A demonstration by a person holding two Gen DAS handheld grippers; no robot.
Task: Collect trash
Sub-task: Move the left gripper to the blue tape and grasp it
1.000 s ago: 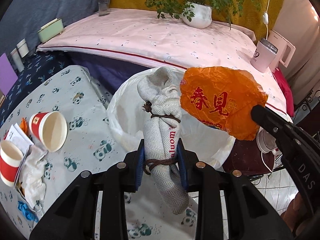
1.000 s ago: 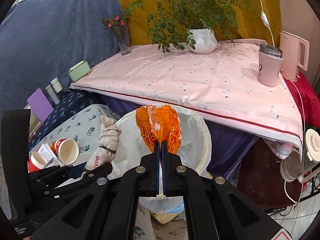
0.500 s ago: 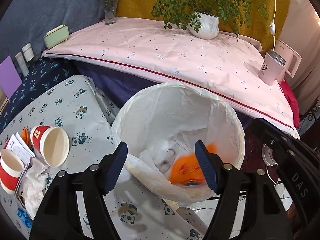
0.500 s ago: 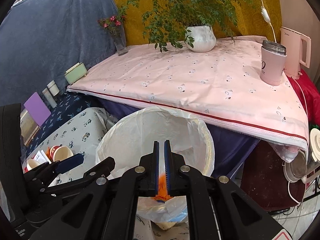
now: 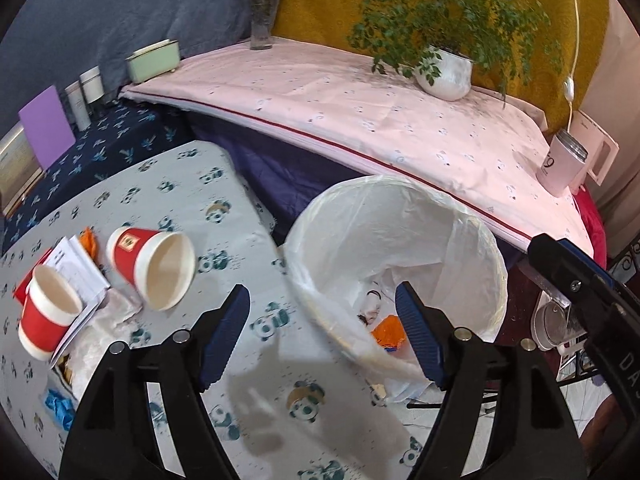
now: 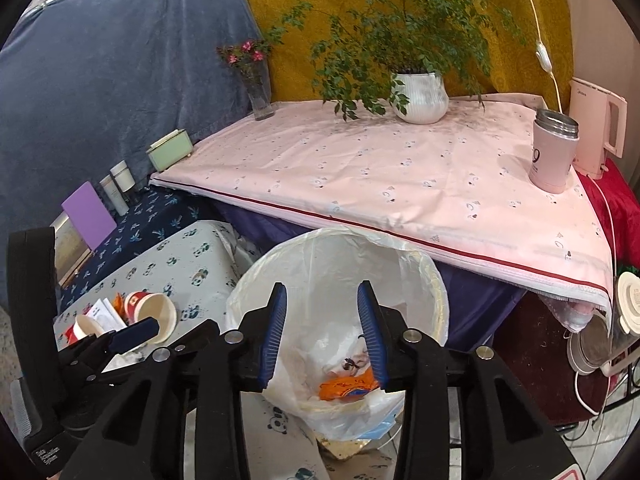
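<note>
Left wrist view: the left tongs [image 5: 322, 332] now gape apart, and so do the right tongs [image 6: 322, 334]. Both bundles have dropped; the orange wrapper [image 6: 348, 386] lies inside the lined bin [image 6: 434, 280]. Two red cups [image 5: 154, 266] remain near the table's [image 5: 192, 184] left edge.
</note>
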